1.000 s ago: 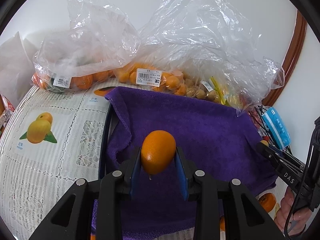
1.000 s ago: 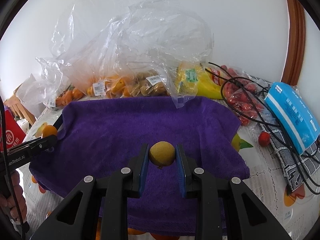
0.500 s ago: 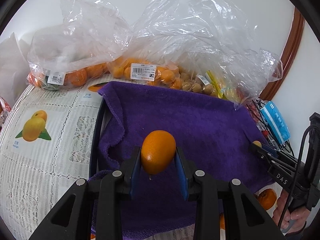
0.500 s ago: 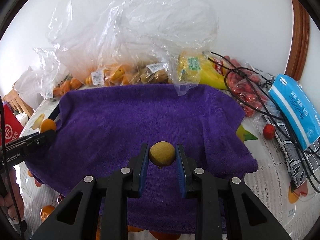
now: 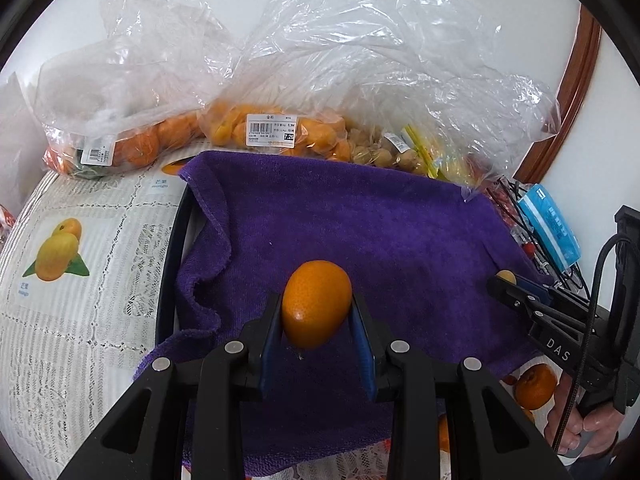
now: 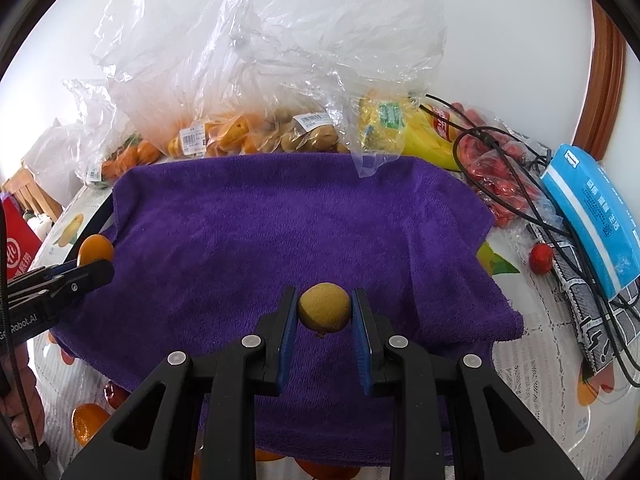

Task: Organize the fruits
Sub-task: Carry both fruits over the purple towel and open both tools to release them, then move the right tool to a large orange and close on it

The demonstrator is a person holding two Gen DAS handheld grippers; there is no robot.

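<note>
My left gripper [image 5: 316, 312] is shut on an orange kumquat [image 5: 317, 303] and holds it above the near left part of a purple towel [image 5: 360, 224]. My right gripper [image 6: 324, 310] is shut on a small round tan-yellow fruit [image 6: 324, 307] above the towel's near middle [image 6: 280, 224]. The right gripper also shows at the right edge of the left wrist view [image 5: 505, 280]. The left gripper with its kumquat shows at the left of the right wrist view [image 6: 95, 249].
Clear plastic bags of oranges [image 5: 136, 144], kumquats [image 5: 276, 130] and small tan fruits [image 6: 308, 136] line the back. Bananas [image 6: 424, 136], a red fruit bag [image 6: 500, 168], black cables [image 6: 520, 184], a blue packet [image 6: 592, 208] and a cherry tomato [image 6: 541, 258] lie right. Loose oranges [image 5: 536, 386] sit by the towel's near edge.
Both grippers, each holding its fruit, have moved a little higher and forward over the towel; the bags at the back look lower in view. Neither grip has changed.
</note>
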